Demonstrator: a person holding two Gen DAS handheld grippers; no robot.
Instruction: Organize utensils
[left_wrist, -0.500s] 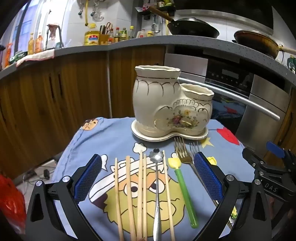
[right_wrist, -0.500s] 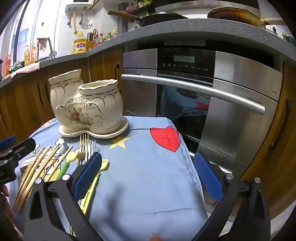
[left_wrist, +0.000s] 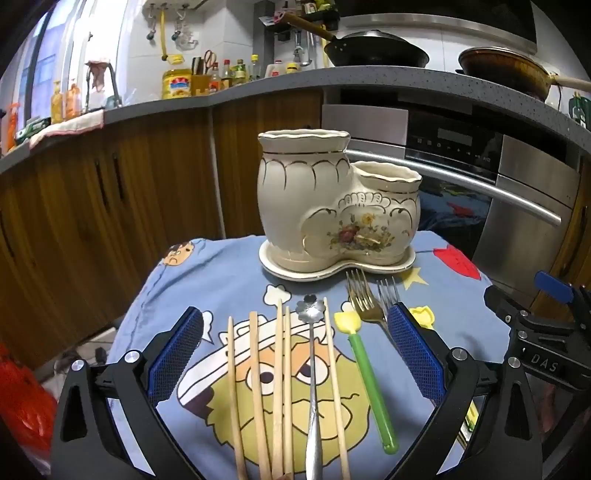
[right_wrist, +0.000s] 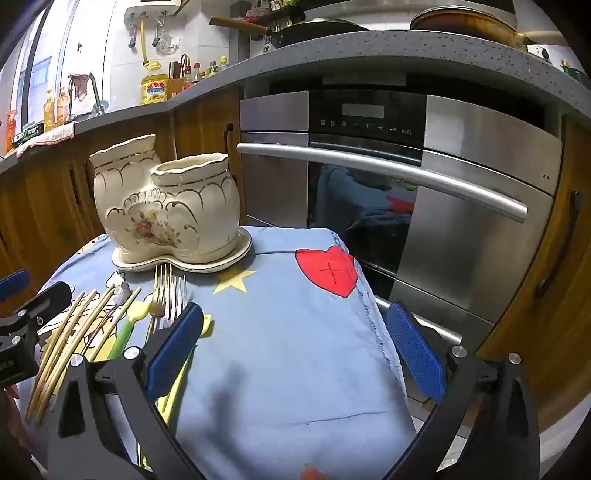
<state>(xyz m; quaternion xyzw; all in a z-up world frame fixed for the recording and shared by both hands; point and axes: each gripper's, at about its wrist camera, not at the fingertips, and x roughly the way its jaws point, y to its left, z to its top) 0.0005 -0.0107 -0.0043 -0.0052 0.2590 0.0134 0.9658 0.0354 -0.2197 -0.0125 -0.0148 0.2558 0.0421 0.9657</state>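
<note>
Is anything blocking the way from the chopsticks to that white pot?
Nothing visible does. The chopsticks lie flat on the cloth, bare cloth runs up to the ceramic holder, and the open left gripper has them between its fingers.

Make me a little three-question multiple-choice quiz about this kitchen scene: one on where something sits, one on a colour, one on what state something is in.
1. Where do the two forks lie?
A. Inside the ceramic holder
B. On the cloth just in front of the holder's saucer
C. On the countertop

2. What colour is the handle of the utensil with the yellow head?
A. Green
B. Red
C. Black

3. What is the left gripper doing?
A. Shut on a chopstick
B. Shut on a fork
C. Open, holding nothing

Answers:
1. B: their tines point at the ceramic holder, on the blue cloth.
2. A: a green stick runs down from the yellow head.
3. C: its blue fingers stand wide apart, with the chopsticks lying loose on the cloth between them.
</note>
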